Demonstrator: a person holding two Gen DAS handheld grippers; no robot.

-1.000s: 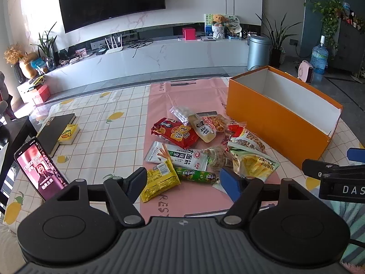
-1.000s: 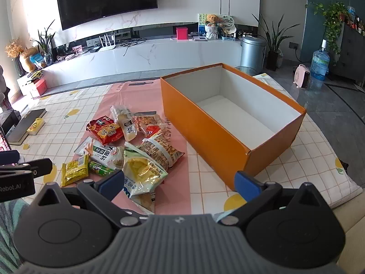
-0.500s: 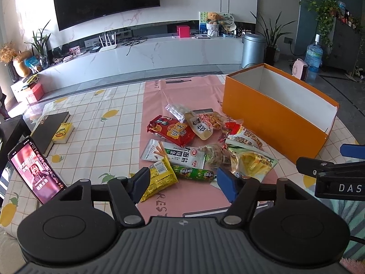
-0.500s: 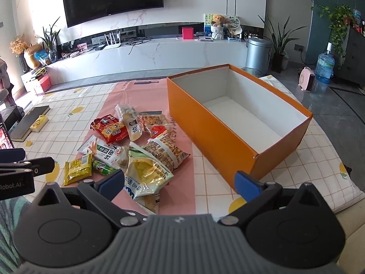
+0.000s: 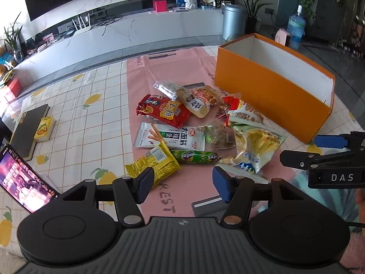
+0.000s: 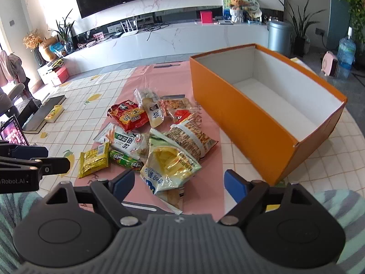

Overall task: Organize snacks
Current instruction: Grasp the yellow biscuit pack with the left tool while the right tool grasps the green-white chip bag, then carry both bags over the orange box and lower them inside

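Note:
A pile of several snack packets lies on a pink mat (image 5: 173, 73): a red packet (image 5: 163, 110), a white-green packet (image 5: 173, 135), a yellow packet (image 5: 152, 163), a green sausage (image 5: 195, 156) and a pale green chips bag (image 6: 170, 165). An open, empty orange box (image 6: 248, 123) stands to the right of them; it also shows in the left wrist view (image 5: 271, 93). My left gripper (image 5: 182, 186) is open and empty, just short of the yellow packet. My right gripper (image 6: 179, 183) is open and empty, above the chips bag's near end.
A phone (image 5: 19, 180) with a lit screen leans at the near left. A dark book (image 5: 27, 129) and a small yellow box (image 5: 44, 127) lie on the checked tablecloth at the left. The right gripper shows at the right of the left wrist view (image 5: 330, 153).
Both grippers have moved forward and lower toward the snack pile. Both stay open and empty.

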